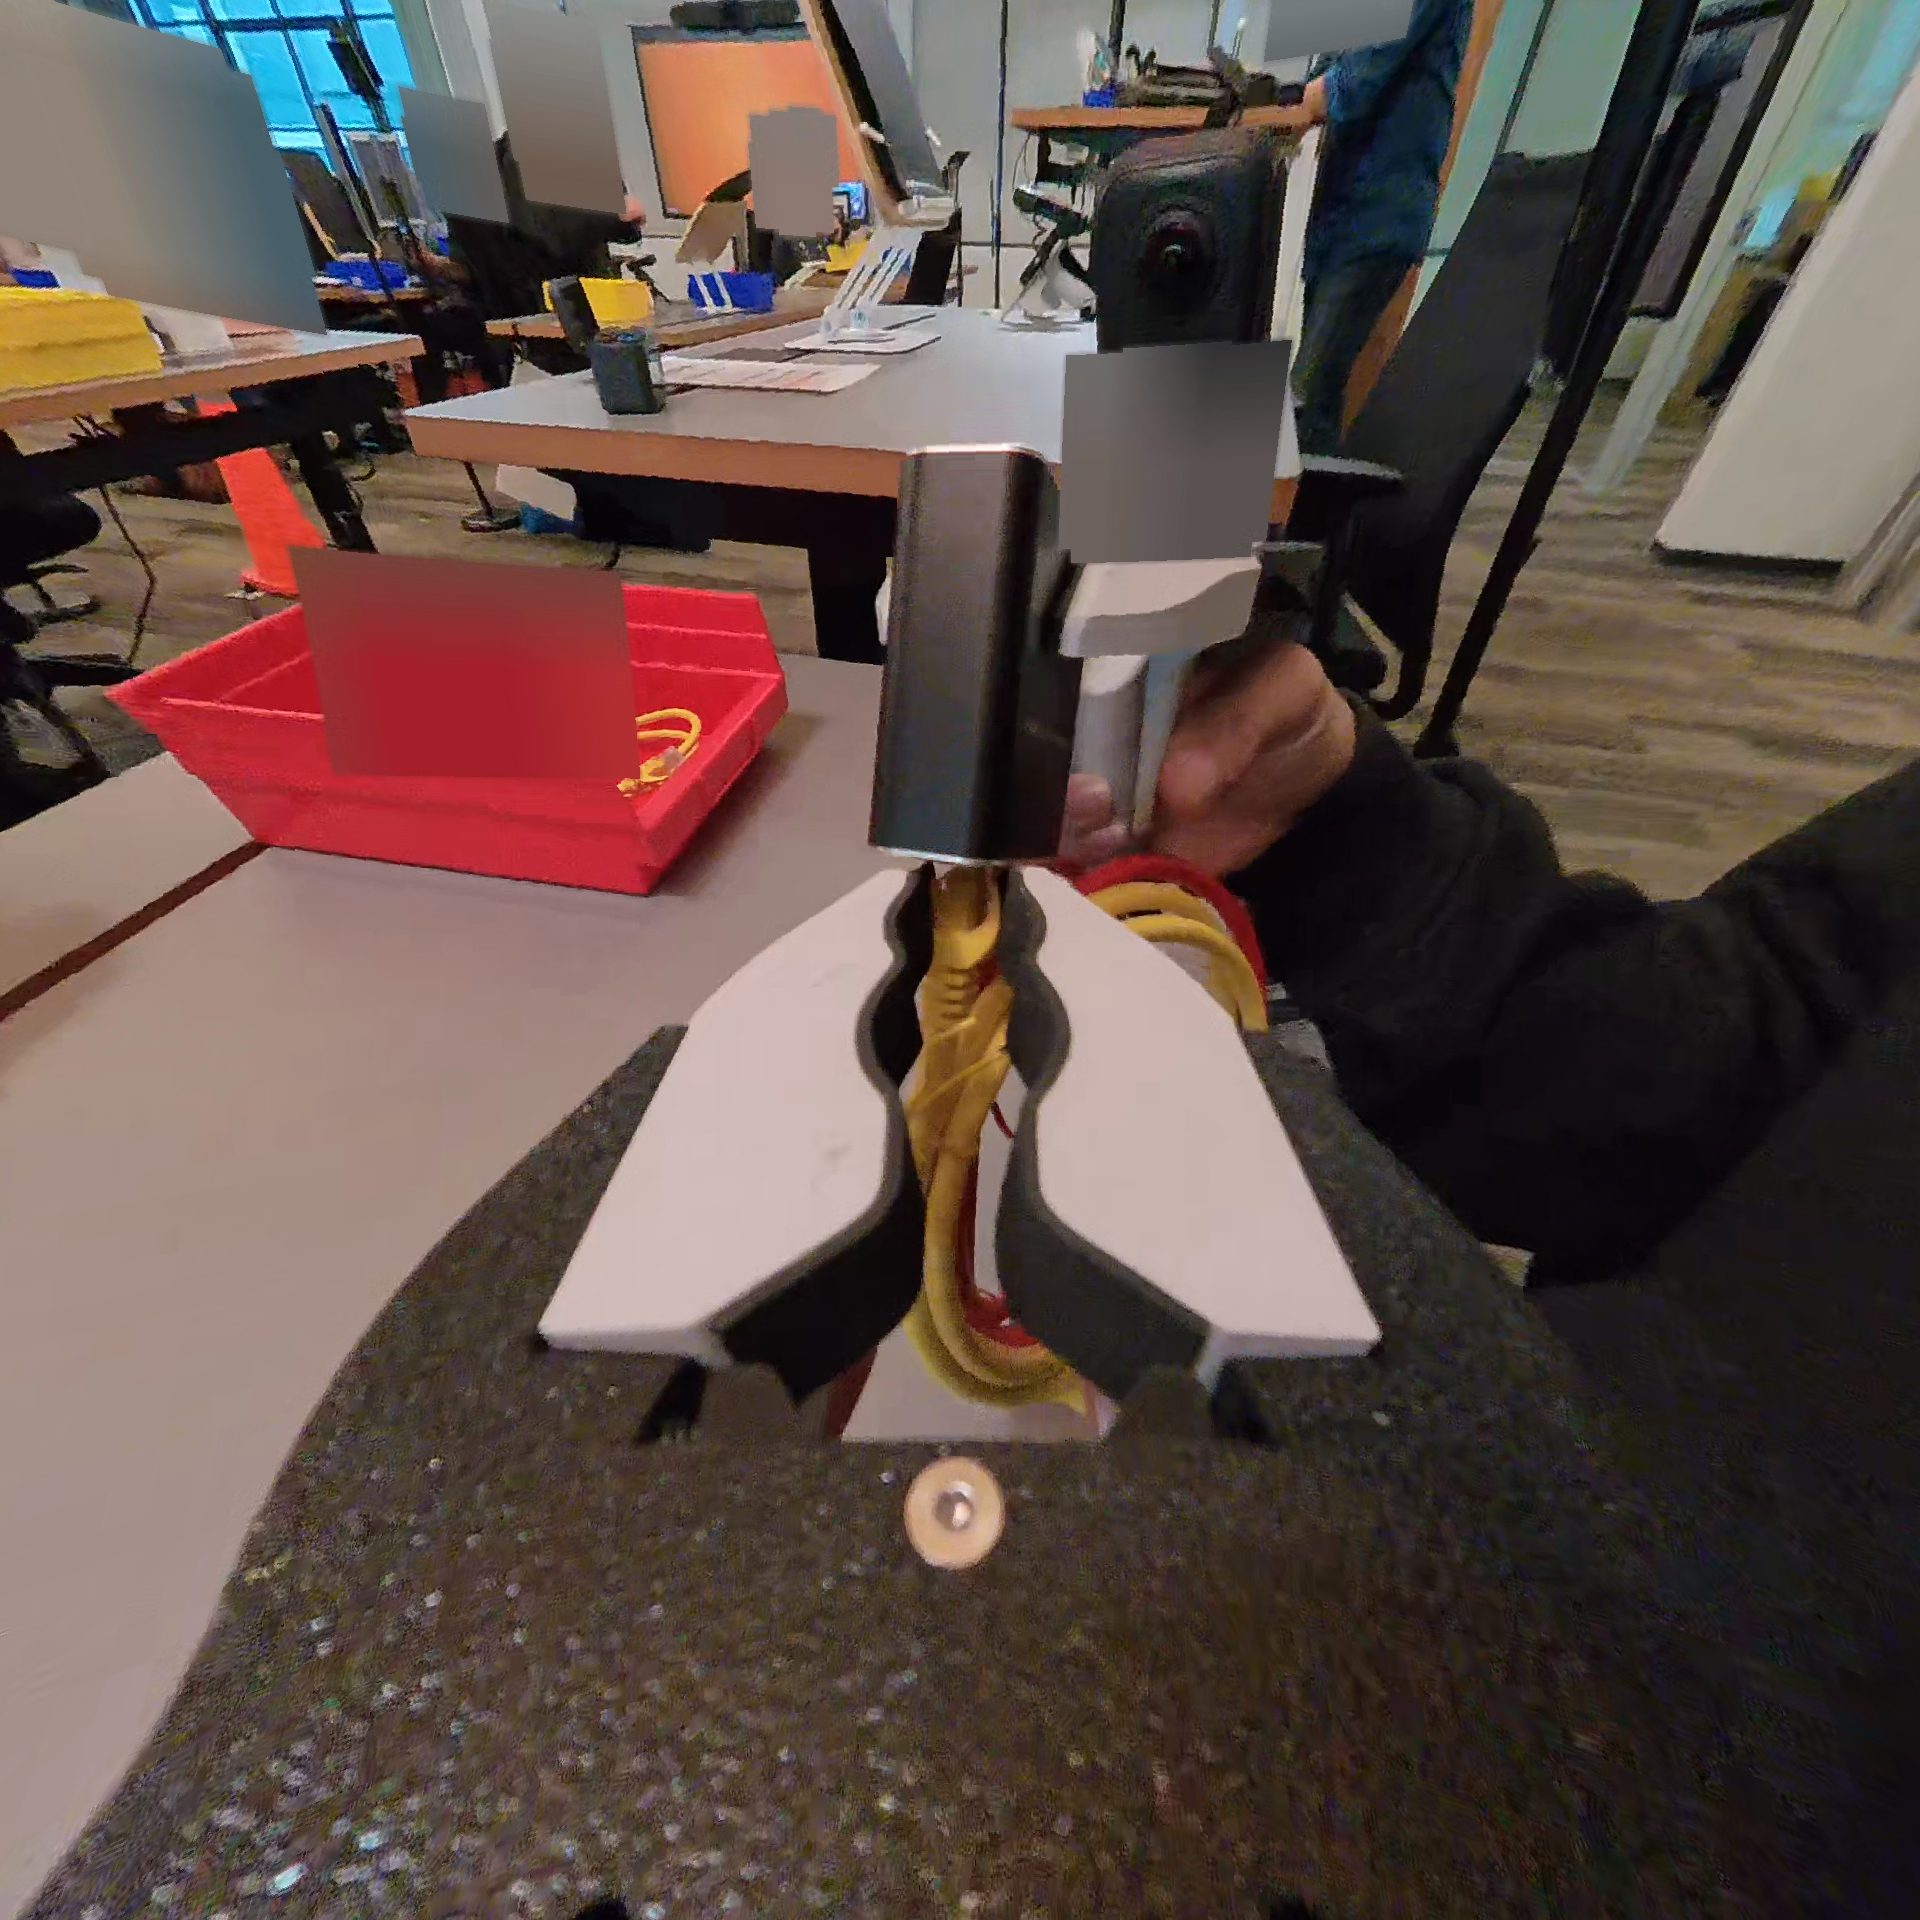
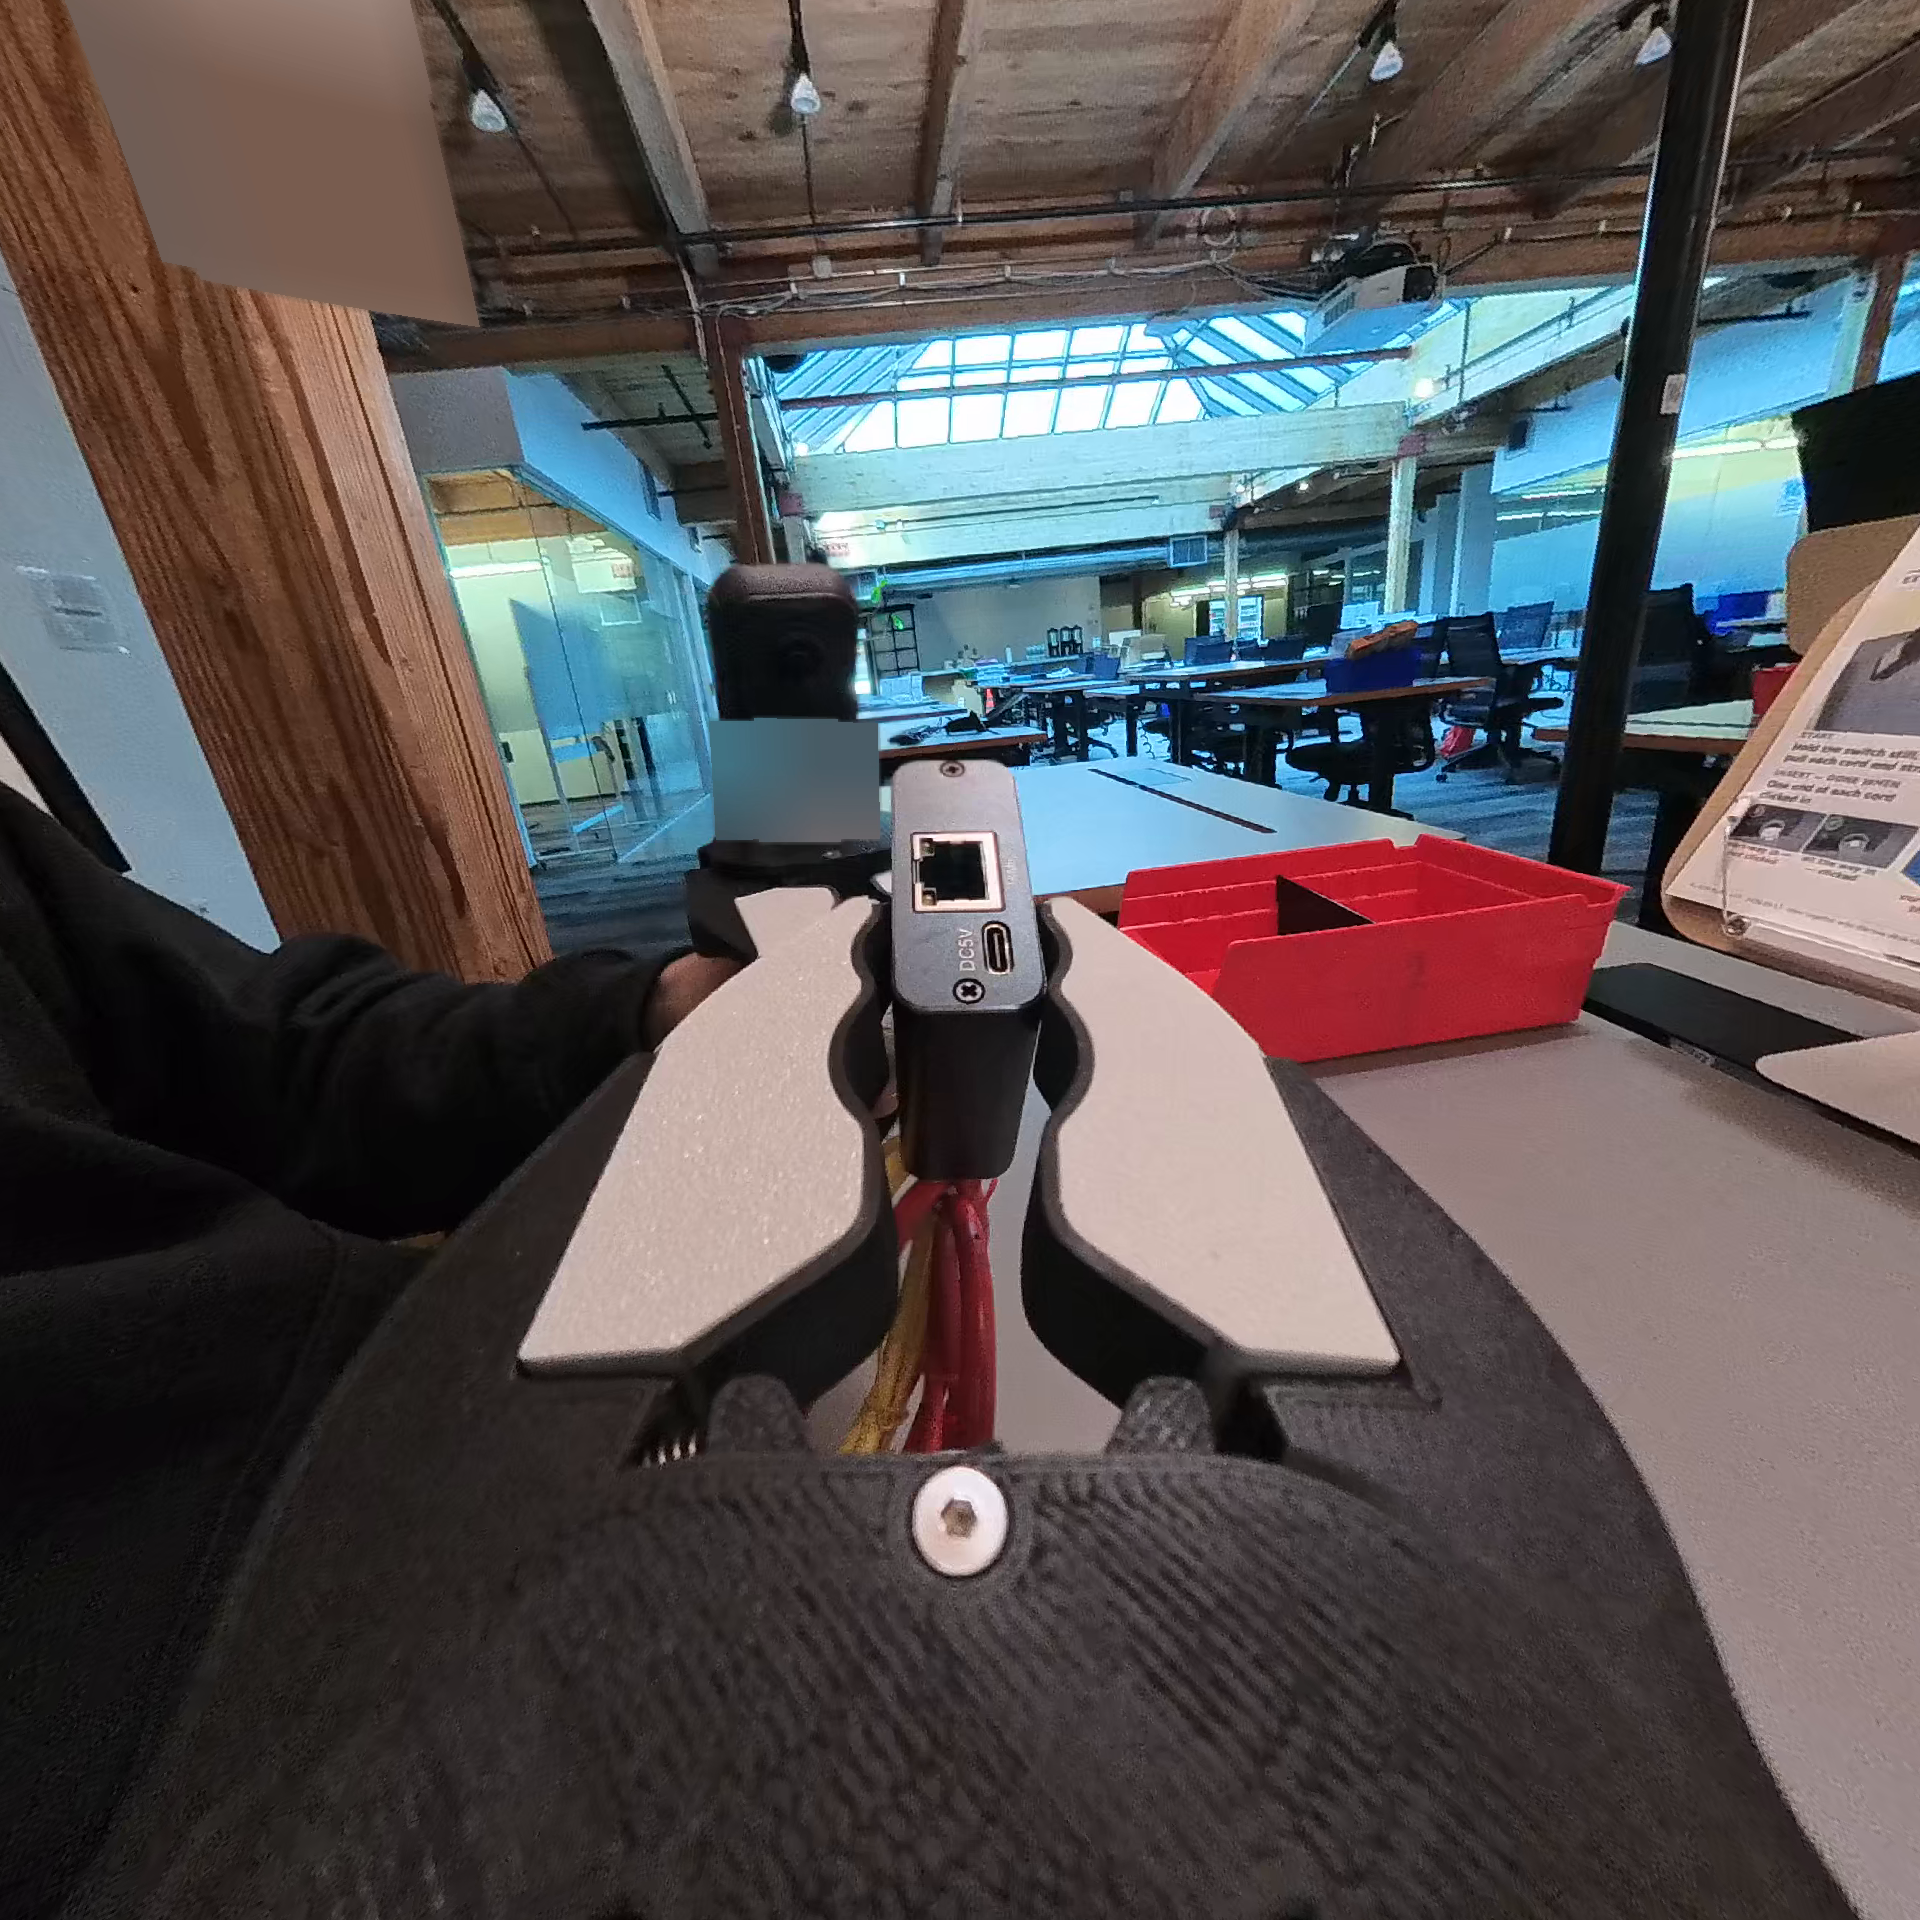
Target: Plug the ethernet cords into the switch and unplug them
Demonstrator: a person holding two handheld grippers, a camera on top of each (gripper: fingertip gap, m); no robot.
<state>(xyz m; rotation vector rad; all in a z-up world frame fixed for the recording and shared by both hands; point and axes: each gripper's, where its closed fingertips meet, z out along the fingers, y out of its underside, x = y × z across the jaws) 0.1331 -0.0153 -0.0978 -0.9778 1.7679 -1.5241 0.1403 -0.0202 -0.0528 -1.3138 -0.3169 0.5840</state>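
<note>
Switch (image 2: 964,940) upright in mid-air above the table, right gripper (image 2: 961,1023) clamped on its body, left gripper (image 1: 961,940) pinched on the yellow cord (image 1: 961,997) plug at its underside: judge best to hold switch rigid, move plug straight along port axis.

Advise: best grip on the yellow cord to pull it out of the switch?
Grip the yellow cord on its moulded plug boot, right below the switch, coming from beneath along the cord. The boot is stiff; the cable behind it is twisted and would flex.
</note>
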